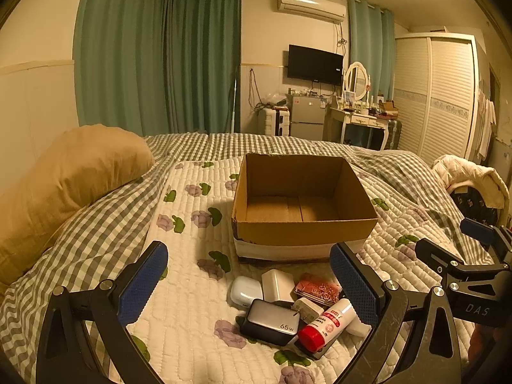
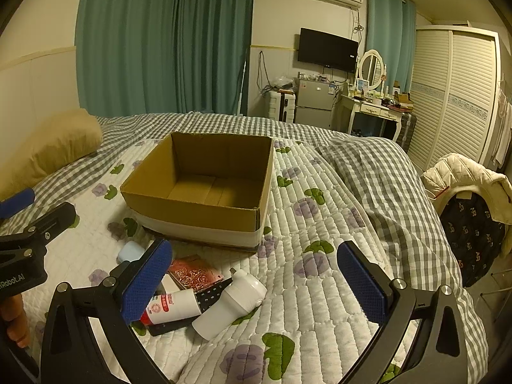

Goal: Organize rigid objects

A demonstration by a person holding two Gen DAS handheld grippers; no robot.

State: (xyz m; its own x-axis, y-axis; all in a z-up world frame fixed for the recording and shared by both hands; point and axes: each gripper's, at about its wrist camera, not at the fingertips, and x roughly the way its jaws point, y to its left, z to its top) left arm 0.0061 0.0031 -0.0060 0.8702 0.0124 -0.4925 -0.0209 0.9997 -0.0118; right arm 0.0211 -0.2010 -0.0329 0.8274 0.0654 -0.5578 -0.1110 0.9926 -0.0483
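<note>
On the bed, over a white quilted blanket [image 1: 192, 288] printed with purple flowers and green leaves: open brown cardboard box [image 1: 304, 204] with a white band round its base, nothing visible inside. Grey-and-white checked sheet [image 1: 96, 230] under and around the blanket; tan pillow [image 1: 67, 179] to the left.

Just in front of the box, a small heap of rigid items, mostly touching:
- white rounded earbud case [image 1: 245, 291], leftmost
- white square charger block [image 1: 278, 284] just beside it
- grey power brick marked 65W [image 1: 270, 321], nearer the camera
- small white plug adapter [image 1: 307, 310] against the brick
- flat pink-red patterned box [image 1: 318, 286], nearest the cardboard box
- white glue stick with red cap [image 1: 329, 323], lying on its side over a black flat item [image 2: 209, 292] with keys
- white cylindrical bottle [image 2: 230, 304], lying tilted at the right of the heap

Left gripper [image 1: 248, 288]: blue-padded jaws spread wide, holding nothing, hovering with the heap between them.

Right gripper [image 2: 256, 284]: jaws likewise spread, empty, above the right side of the heap; its left pad sits in front of the glue stick in the right wrist view.

Room behind: green curtains [image 1: 160, 57], wall television [image 1: 315, 64], white louvred wardrobe [image 1: 435, 96].
</note>
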